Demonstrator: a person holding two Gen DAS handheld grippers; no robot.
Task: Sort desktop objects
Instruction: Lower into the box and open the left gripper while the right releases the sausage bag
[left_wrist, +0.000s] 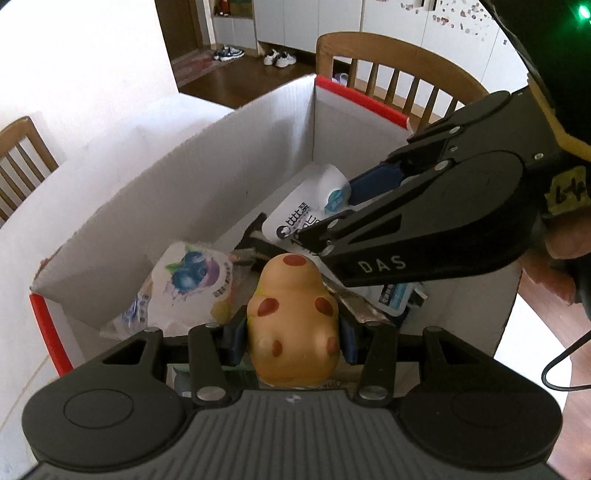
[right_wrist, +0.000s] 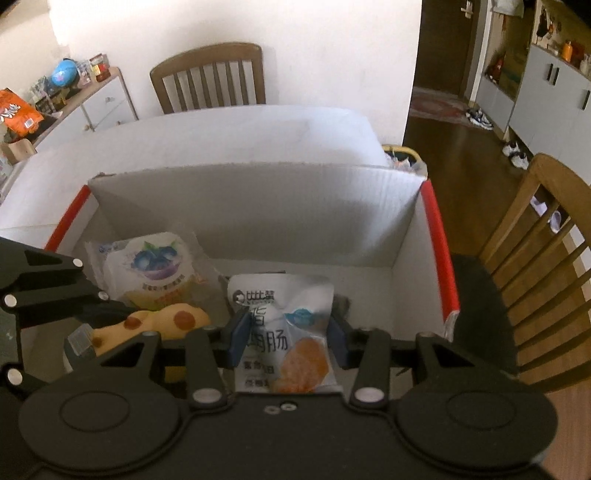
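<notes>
My left gripper (left_wrist: 293, 334) is shut on a yellow rubber toy with red-brown spots (left_wrist: 291, 317) and holds it over the open white box with red edge strips (left_wrist: 184, 184). My right gripper (right_wrist: 286, 338) is shut on a white snack packet with an orange picture (right_wrist: 286, 332), also held inside the box. In the left wrist view the right gripper (left_wrist: 334, 221) reaches in from the right with that packet (left_wrist: 306, 210). A blueberry-print packet (left_wrist: 188, 280) lies in the box's left part; it also shows in the right wrist view (right_wrist: 155, 269), behind the toy (right_wrist: 162, 323).
The box (right_wrist: 258, 206) stands on a white table (right_wrist: 221, 129). Wooden chairs stand beyond the table (right_wrist: 208, 75) and at the right (right_wrist: 535, 236). A sideboard with clutter (right_wrist: 55, 96) is at the far left. More wrappers lie on the box floor (left_wrist: 365, 310).
</notes>
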